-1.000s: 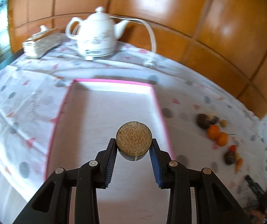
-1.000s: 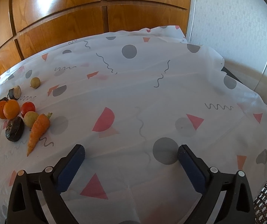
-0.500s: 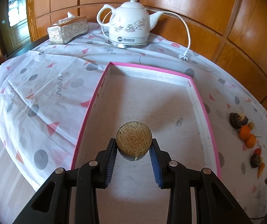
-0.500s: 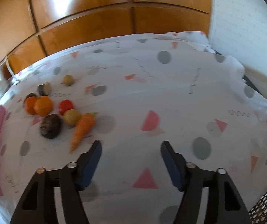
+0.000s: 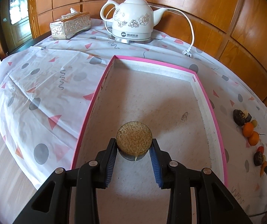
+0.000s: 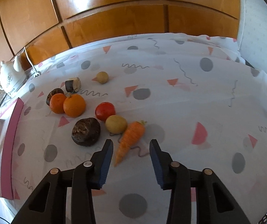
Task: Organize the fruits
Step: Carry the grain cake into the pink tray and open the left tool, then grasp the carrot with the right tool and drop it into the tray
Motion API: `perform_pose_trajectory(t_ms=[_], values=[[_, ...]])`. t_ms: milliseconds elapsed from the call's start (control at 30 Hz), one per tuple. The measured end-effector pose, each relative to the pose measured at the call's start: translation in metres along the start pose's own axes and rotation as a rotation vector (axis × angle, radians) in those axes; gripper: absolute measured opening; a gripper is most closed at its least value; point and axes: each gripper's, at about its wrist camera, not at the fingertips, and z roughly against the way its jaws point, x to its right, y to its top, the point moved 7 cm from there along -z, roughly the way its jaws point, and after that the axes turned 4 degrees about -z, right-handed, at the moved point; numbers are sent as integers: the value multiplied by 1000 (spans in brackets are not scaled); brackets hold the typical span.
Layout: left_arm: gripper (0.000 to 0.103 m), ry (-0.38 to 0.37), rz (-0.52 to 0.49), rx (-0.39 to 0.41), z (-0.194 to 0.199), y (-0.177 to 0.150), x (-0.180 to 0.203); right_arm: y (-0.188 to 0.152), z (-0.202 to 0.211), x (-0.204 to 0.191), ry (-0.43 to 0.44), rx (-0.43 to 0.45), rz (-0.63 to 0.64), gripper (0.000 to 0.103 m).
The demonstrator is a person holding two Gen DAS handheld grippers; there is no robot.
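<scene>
Blue-padded left hand-held gripper (image 5: 134,147) is clenched on a round, brown, rough-skinned fruit (image 5: 134,141), above the pink-rimmed white tray (image 5: 204,100).

Right view: the right hand-held gripper (image 6: 131,147) is released, its pads either side of the orange carrot's tip (image 6: 128,141); a dark round fruit (image 6: 86,131) lies at ten o'clock.

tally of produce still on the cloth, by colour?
Orange (2 oranges, carrot): 3
Dark brown: 3
Yellow: 2
Red tomato: 1
Total: 9
</scene>
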Motion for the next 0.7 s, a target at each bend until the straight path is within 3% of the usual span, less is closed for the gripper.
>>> perform_pose_trajectory(t_ms=[67, 167, 433, 700], values=[[40, -1, -1, 6, 2, 0, 0, 0, -9, -1, -12, -25, 7, 34], [50, 5, -7, 26, 6, 2, 0, 1, -15, -1, -14, -35, 18, 31], [53, -11, -11, 58, 23, 4, 5, 1, -15, -1, -6, -39, 57, 19], [56, -33, -21, 80, 37, 3, 10, -15, -1, -2, 80, -72, 31, 17]])
